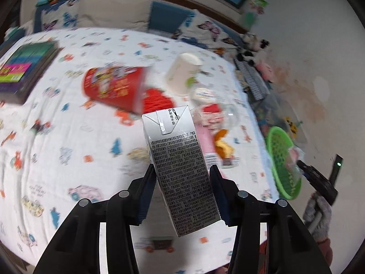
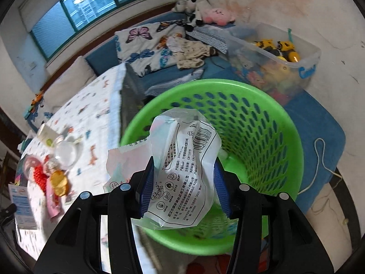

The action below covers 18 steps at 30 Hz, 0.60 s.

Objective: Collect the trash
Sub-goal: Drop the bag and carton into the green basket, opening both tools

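Observation:
My left gripper (image 1: 181, 171) is shut on a white milk carton (image 1: 180, 164) and holds it above the patterned bed sheet (image 1: 68, 137). Beyond it lie a red snack tub (image 1: 114, 86), a white paper cup (image 1: 182, 73), a clear plastic bottle (image 1: 219, 111) and a yellow wrapper (image 1: 222, 143). My right gripper (image 2: 183, 162) is shut on a crumpled white plastic wrapper (image 2: 182, 164), held over the mouth of the green perforated basket (image 2: 262, 137). The basket also shows at the right in the left wrist view (image 1: 282, 162).
A stack of books (image 1: 25, 68) lies at the bed's left. Pillows (image 1: 114, 11) line the headboard. A clear toy bin (image 2: 273, 57) and plush toys (image 2: 205, 11) stand beyond the basket on a blue mat (image 2: 319, 137). The other hand's gripper (image 1: 319, 182) shows at the right.

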### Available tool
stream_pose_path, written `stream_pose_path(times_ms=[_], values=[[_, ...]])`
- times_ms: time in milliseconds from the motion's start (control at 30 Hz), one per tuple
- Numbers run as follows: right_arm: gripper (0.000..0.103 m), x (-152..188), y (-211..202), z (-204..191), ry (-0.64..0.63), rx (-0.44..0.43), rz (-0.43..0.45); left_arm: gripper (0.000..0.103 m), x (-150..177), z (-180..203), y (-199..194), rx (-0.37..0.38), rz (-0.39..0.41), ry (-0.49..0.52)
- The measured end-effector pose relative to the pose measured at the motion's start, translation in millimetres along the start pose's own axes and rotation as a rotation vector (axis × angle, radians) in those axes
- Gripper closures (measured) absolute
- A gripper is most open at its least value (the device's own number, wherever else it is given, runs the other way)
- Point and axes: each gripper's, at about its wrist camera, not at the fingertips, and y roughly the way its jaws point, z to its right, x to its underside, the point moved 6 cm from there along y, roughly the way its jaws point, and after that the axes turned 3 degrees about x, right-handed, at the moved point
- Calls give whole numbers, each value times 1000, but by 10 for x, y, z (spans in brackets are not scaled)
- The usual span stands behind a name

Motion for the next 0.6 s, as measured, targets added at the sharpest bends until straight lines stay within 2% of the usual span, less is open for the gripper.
stream_pose_path(times_ms=[100, 133, 267, 367, 600], values=[[43, -19, 119, 134, 16, 32, -5, 56, -49, 257, 59, 36, -5, 45], [37, -26, 150, 175, 21, 40, -5, 56, -68, 356, 87, 48, -7, 61], [29, -33, 265, 307, 30, 72, -8, 56, -141, 721, 205, 87, -19, 118], [26, -23, 309, 369, 36, 73, -13, 56, -220, 1023, 317, 117, -24, 159], [26, -12, 203, 461, 28, 64, 7, 56, -277, 1815, 680, 191, -77, 267]])
